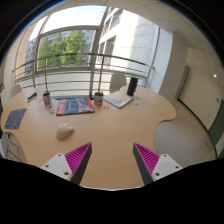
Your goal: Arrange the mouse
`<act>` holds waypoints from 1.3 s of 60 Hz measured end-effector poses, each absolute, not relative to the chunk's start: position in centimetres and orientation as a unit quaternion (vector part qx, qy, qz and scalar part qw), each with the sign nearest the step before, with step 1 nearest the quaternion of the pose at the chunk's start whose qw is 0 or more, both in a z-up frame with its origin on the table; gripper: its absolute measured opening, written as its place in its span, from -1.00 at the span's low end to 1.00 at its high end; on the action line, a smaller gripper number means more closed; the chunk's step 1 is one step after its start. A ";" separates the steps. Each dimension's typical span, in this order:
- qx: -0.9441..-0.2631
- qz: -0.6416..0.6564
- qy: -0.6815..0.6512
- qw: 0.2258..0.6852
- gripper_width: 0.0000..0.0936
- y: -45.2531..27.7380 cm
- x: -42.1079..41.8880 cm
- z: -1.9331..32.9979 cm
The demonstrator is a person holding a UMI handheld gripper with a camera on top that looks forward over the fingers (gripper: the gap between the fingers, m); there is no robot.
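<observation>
Scanning from the left, you are looking over a wooden table [115, 125] with a dark laptop [15, 118] near its far-left edge. A white mouse [65, 130] is lying on bare wood ahead of the left finger, well short of the colourful mouse pad [75, 105] beyond it. A cup [98, 98] and papers [119, 99] are sitting further right. Your gripper [112, 160] is hanging with its fingers spread wide, holding nothing. By my judgement the arranging is not yet begun: approach, grasp and placement are all remaining. Small items by the window rail are proving too indistinct to identify.
</observation>
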State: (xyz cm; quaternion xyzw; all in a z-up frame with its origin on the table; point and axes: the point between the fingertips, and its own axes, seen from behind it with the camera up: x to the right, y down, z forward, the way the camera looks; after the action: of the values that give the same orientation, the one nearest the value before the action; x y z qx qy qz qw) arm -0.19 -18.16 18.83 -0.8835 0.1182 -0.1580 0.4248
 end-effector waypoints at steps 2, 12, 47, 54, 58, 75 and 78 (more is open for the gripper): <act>-0.885 -0.163 0.116 0.421 0.82 -18.4 -0.2 18.6; -0.891 -0.175 0.120 0.402 0.81 -21.1 -4.8 14.5; -0.909 -0.054 0.072 0.408 0.82 -4.0 -19.8 1.5; -0.908 -0.027 0.085 0.409 0.82 1.6 -19.7 -0.4; -0.910 -0.023 0.090 0.404 0.82 3.9 -19.4 -1.4; -0.904 -0.057 0.095 0.412 0.24 9.9 -17.1 -1.8; -0.903 -0.060 0.096 0.414 0.16 10.3 -17.3 -1.9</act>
State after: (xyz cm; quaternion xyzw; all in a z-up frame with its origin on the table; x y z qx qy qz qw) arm -17.32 10.26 -1.86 -0.9031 0.0956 -0.0600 0.4144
